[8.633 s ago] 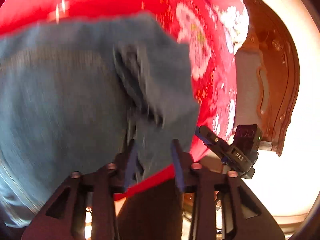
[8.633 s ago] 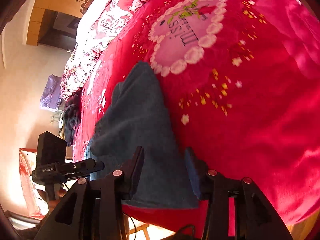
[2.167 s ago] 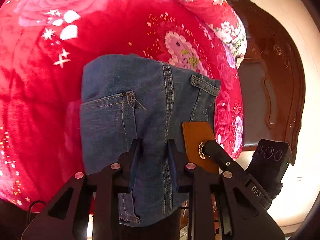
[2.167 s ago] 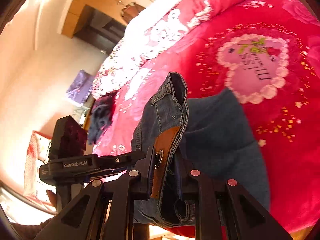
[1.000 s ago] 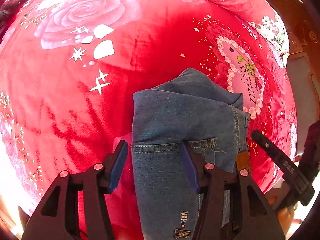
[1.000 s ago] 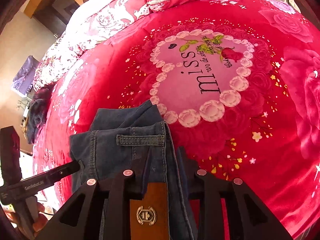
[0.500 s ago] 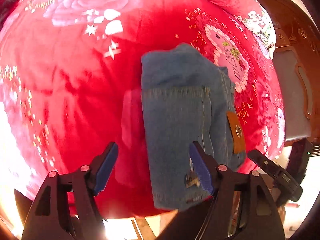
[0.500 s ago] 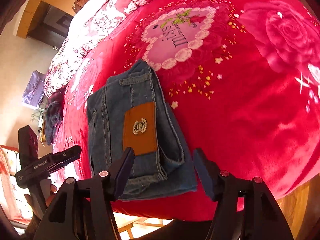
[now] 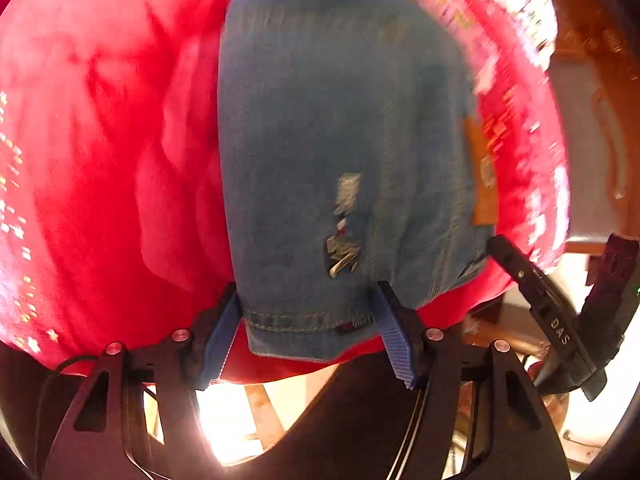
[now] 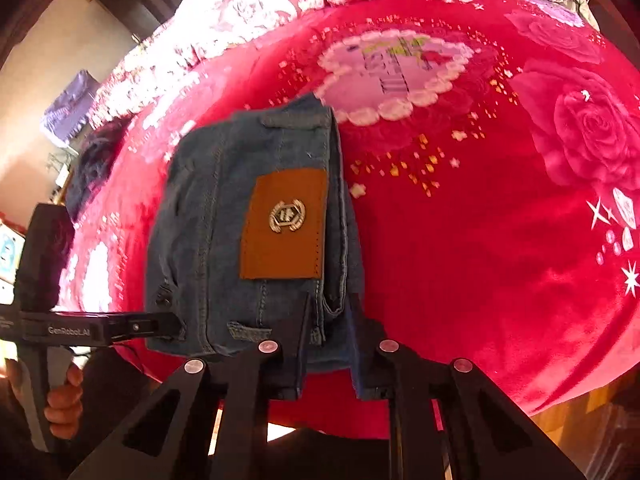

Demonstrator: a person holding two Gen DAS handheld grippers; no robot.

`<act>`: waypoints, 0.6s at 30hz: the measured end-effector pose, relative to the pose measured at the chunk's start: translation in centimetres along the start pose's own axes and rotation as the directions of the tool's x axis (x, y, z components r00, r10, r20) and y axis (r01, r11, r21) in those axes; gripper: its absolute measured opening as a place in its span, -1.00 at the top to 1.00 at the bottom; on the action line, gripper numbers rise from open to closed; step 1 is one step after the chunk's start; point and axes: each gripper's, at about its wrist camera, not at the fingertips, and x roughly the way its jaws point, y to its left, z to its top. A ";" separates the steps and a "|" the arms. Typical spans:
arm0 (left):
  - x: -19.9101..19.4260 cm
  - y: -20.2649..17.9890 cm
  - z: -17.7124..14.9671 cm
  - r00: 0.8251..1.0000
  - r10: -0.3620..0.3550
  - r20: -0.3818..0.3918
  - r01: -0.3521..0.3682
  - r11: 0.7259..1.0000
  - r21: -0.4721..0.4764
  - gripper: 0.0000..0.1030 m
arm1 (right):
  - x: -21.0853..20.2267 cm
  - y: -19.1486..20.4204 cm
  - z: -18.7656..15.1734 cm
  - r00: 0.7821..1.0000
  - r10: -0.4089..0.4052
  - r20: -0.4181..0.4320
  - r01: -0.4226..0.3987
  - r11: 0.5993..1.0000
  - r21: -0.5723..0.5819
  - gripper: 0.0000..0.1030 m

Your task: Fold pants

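The blue jeans (image 9: 340, 128) lie folded into a compact stack near the front edge of the red bed; the brown leather waist patch (image 10: 284, 224) faces up in the right wrist view. My left gripper (image 9: 306, 320) is open, its blue pads astride the stack's near hem, not pinching it. My right gripper (image 10: 330, 320) is open with its jaws around the stack's near right corner (image 10: 332, 312); cloth lies between the fingers. The left gripper also shows at the left of the right wrist view (image 10: 112, 326), and the right one at the right of the left wrist view (image 9: 544, 280).
A red floral blanket (image 10: 480, 240) with a pink heart print (image 10: 392, 68) covers the bed. A dark garment (image 10: 92, 160) lies at the far left edge. A brown wooden headboard (image 9: 600, 120) stands at the right. The bed's front edge drops to the floor just below the grippers.
Both grippers have come in low to the near edge of the folded jeans. The right jaws have narrowed around the corner; the left stays wide open.
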 end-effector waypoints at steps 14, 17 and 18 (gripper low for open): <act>-8.6 -1.0 5.0 0.967 -0.031 0.254 0.003 0.994 0.112 -0.29 | -2.3 -0.2 6.1 0.962 0.186 0.202 -0.215 0.967 0.138 0.46; -8.1 -0.9 8.6 0.965 -0.055 0.256 0.050 0.998 0.025 -0.29 | -0.3 1.5 9.2 0.953 0.228 0.200 -0.258 0.956 0.140 0.46; -7.8 -0.9 9.7 0.966 -0.047 0.255 0.048 0.999 0.003 -0.30 | 0.5 1.6 10.1 0.951 0.233 0.202 -0.265 0.953 0.149 0.46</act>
